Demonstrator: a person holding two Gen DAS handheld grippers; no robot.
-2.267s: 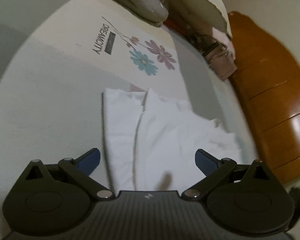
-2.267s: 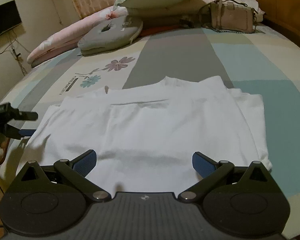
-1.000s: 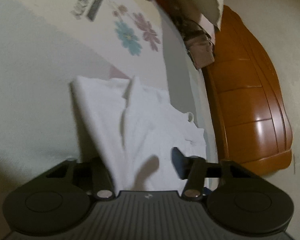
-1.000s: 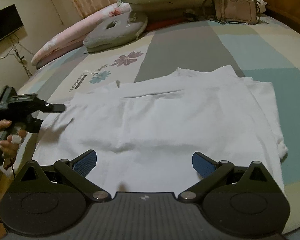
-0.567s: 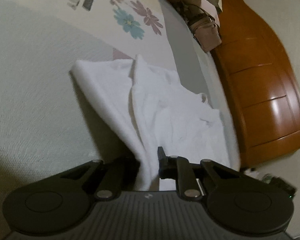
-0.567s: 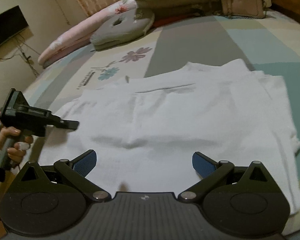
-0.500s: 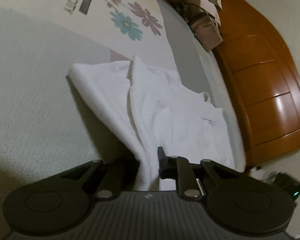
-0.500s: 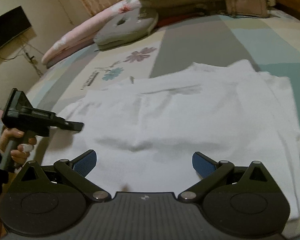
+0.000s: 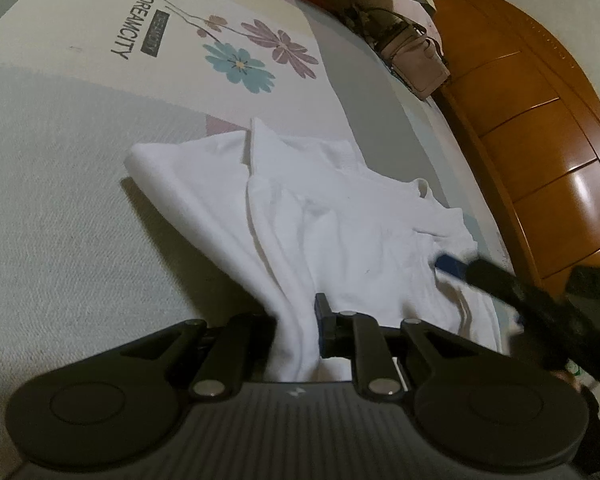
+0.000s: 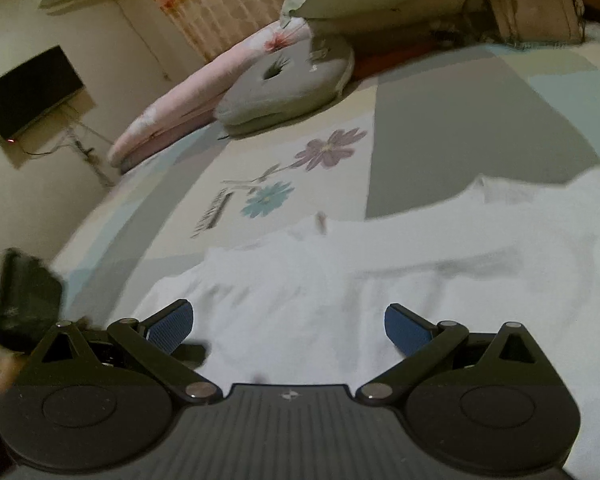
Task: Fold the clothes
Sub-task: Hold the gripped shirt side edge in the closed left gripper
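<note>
A white T-shirt (image 9: 340, 220) lies partly folded on the bed, also spread across the right wrist view as the T-shirt (image 10: 380, 280). My left gripper (image 9: 298, 332) is shut on a bunched fold at the shirt's near edge and lifts it off the sheet. My right gripper (image 10: 288, 326) stands open just above the shirt's near left part, nothing between its blue pads. The right gripper (image 9: 512, 280) shows blurred at the right of the left wrist view, one blue pad over the cloth. The left gripper's body (image 10: 26, 300) appears at the far left.
The bed sheet (image 9: 80, 200) has a flower print and lettering. Pillows (image 10: 292, 76) and a handbag (image 10: 536, 12) lie at the bed's head. A wooden headboard (image 9: 540, 120) runs along one side. A dark screen (image 10: 32, 92) hangs on the wall.
My left gripper closed on the shirt's edge and raised it slightly. My right gripper, still open, swung left across the shirt toward the left gripper.
</note>
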